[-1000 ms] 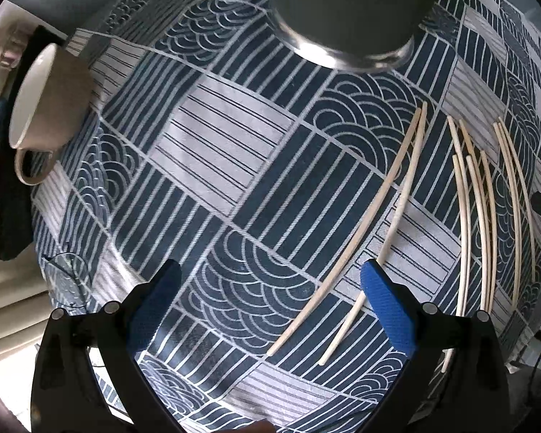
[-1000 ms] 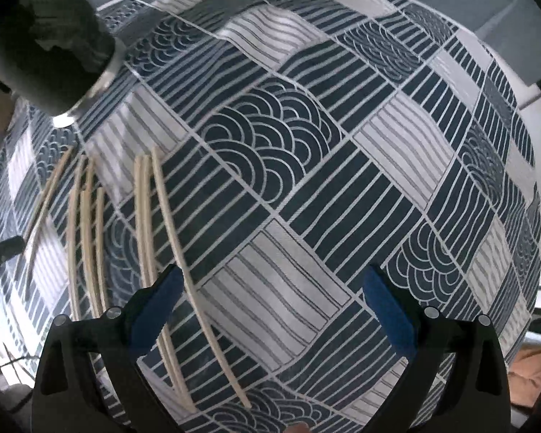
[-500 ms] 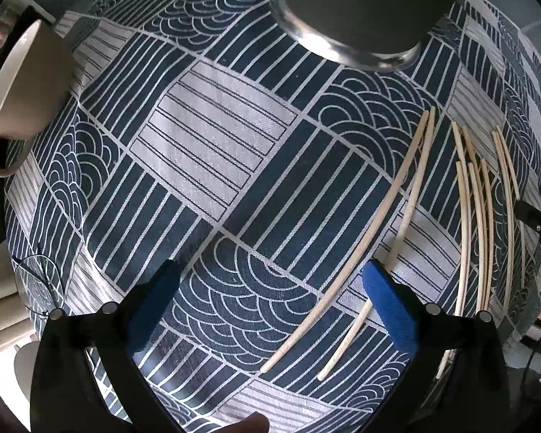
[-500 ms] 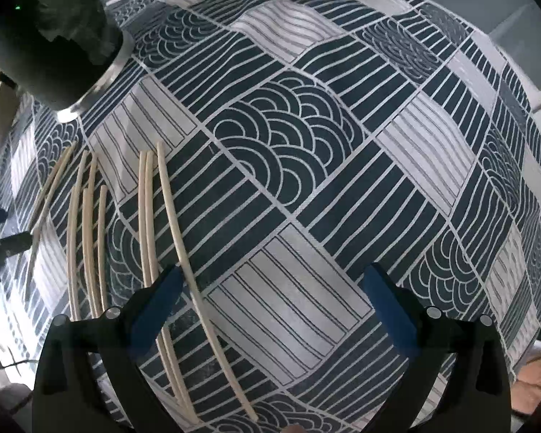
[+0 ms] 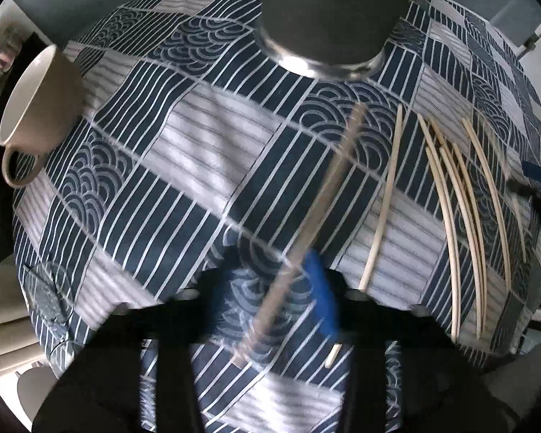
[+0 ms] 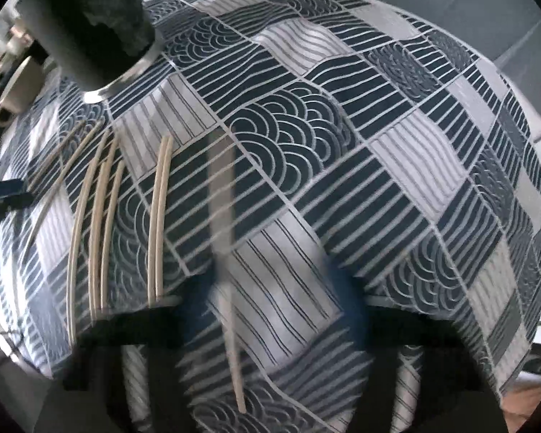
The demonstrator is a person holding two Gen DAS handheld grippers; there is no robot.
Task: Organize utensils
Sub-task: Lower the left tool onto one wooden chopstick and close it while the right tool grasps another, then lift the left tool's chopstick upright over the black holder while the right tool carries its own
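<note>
Patterned surface carries a dark holder ahead of both tools, likely the chopsticks' destination. Left tool closing around one blurred chopstick; right tool closing around another. Contact unclear. Spare chopsticks lie between the tools.

Chopsticks spread on a tablecloth before a tall holder

In the left wrist view, the tablecloth is seen covering the table, with the holder stood on it at twelve o'clock and a cup tipped on its side at ten o'clock. A blurred chopstick is crossed at centre, a second chopstick lies just to its right, and a loose group of chopsticks is laid at three o'clock. In the right wrist view, the holder is placed at eleven o'clock, the group at nine o'clock, a pair to its right, and one blurred chopstick at centre.
</note>
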